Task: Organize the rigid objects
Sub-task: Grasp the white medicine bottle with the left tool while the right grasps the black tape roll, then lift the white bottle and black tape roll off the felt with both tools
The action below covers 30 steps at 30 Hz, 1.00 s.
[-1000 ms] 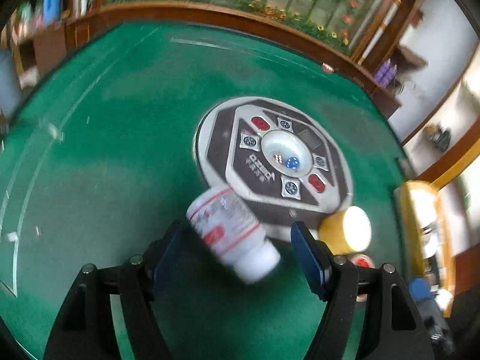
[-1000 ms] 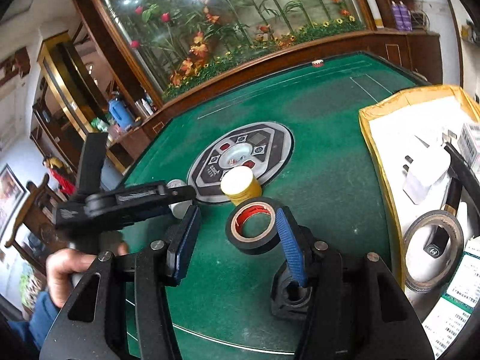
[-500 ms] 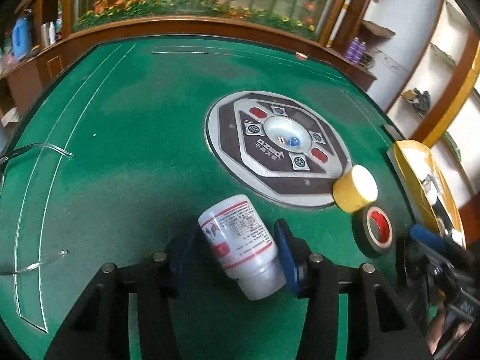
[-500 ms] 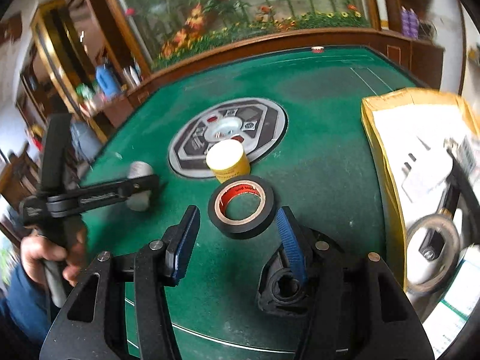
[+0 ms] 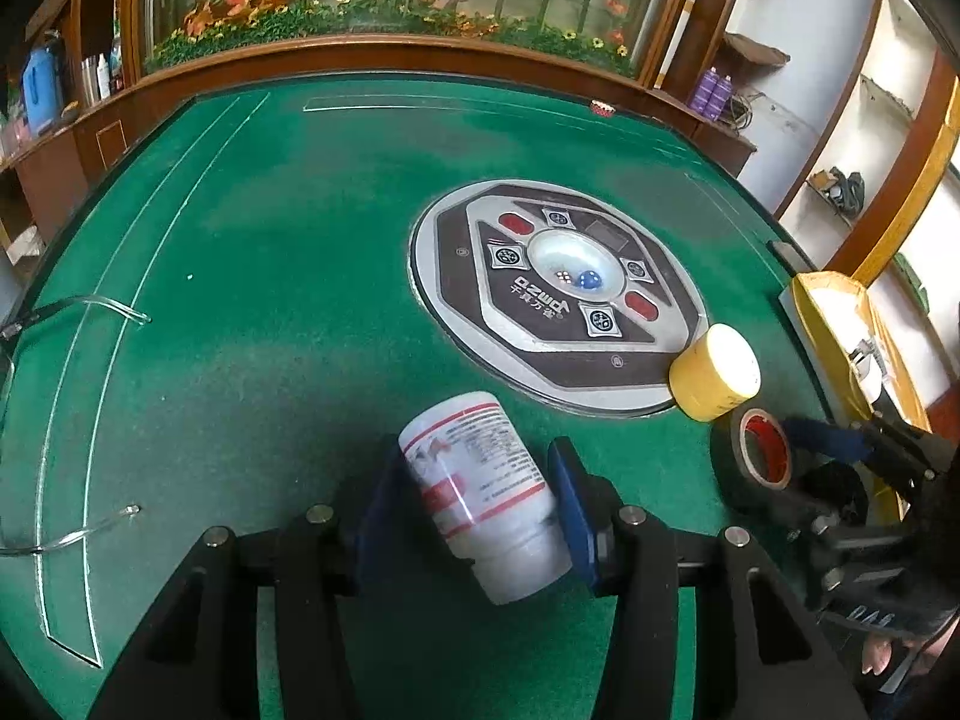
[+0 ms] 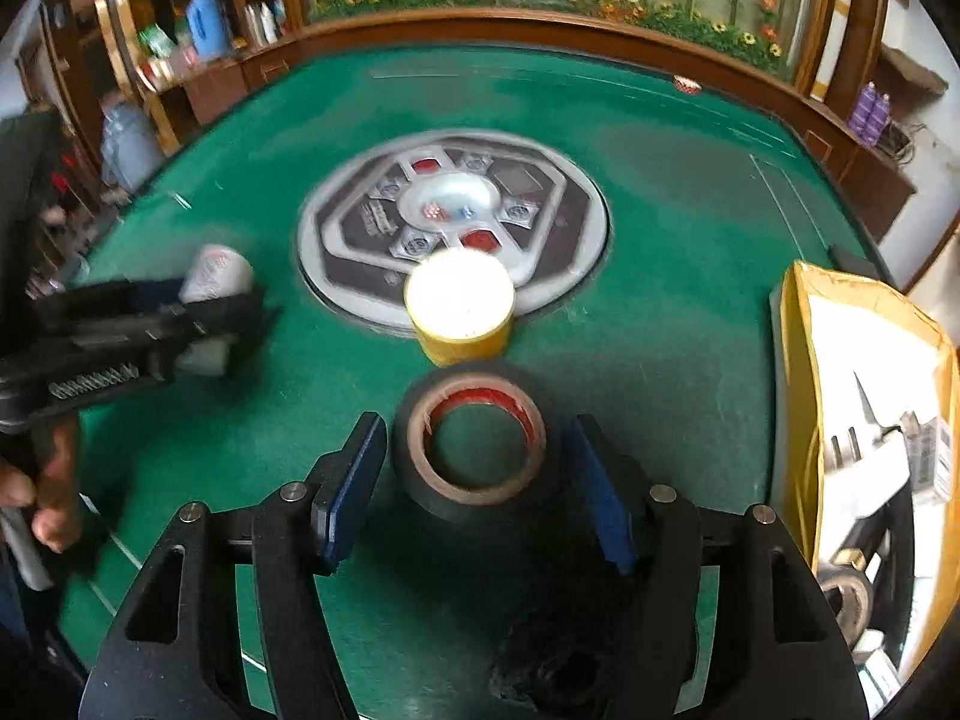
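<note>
A white pill bottle point(image 5: 474, 468) with a red-striped label lies tilted between the blue pads of my left gripper point(image 5: 477, 510), which is shut on it just above the green felt. The bottle point(image 6: 213, 276) also shows at the left of the right wrist view. A black tape roll point(image 6: 474, 501) with a red core lies flat on the felt between the jaws of my right gripper point(image 6: 477, 486). Those jaws are opening, and both pads stand clear of the roll. Just beyond the roll stands a yellow jar point(image 6: 459, 306) with a white lid.
The round grey control panel point(image 5: 558, 294) with a dice dome fills the table's middle. A yellow-lined box point(image 6: 798, 360) holding a charger and other items sits at the right. A black object point(image 6: 552, 660) lies under my right gripper. A hand point(image 6: 48, 498) holds the left gripper's handle.
The left jaws closed onto the white bottle and then held still. The right gripper rolled and moved forward until the tape roll came between its jaws, which widened.
</note>
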{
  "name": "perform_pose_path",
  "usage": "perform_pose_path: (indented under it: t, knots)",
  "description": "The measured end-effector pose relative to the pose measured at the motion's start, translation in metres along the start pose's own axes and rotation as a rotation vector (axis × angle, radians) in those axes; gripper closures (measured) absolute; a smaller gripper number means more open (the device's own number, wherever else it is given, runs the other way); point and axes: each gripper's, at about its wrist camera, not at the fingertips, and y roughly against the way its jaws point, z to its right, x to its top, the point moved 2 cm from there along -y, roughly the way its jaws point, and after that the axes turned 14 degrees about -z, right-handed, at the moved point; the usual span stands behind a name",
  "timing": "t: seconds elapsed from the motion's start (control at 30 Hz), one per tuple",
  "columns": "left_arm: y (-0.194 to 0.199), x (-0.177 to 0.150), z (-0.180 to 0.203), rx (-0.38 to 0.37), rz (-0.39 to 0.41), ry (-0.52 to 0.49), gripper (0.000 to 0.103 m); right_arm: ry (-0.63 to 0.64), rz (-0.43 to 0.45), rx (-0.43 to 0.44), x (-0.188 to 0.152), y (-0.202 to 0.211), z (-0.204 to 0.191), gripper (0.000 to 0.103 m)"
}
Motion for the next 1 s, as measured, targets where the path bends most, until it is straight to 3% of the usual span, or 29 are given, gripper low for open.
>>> perform_pose_path:
  t: [0.07,0.17,0.4,0.73,1.0]
  knots:
    - [0.000,0.000,0.001,0.004,0.003,-0.003,0.055,0.045,0.014,-0.049,-0.004,-0.004,-0.006,0.041]
    - [0.000,-0.001,0.004,-0.013,0.000,-0.011,0.055,0.041,0.053,-0.045,-0.009,0.001,-0.005,0.041]
    - [0.005,-0.005,0.021,-0.056,0.028,-0.060,0.055,0.053,0.185,0.037,-0.017,0.022,-0.010,0.041]
    - [0.013,-0.008,0.029,-0.053,0.061,-0.075,0.055,-0.052,0.260,0.112,-0.013,0.034,0.013,0.041]
    - [0.020,-0.012,0.040,-0.020,0.112,-0.110,0.055,-0.093,0.256,0.129,-0.013,0.031,0.023,0.041]
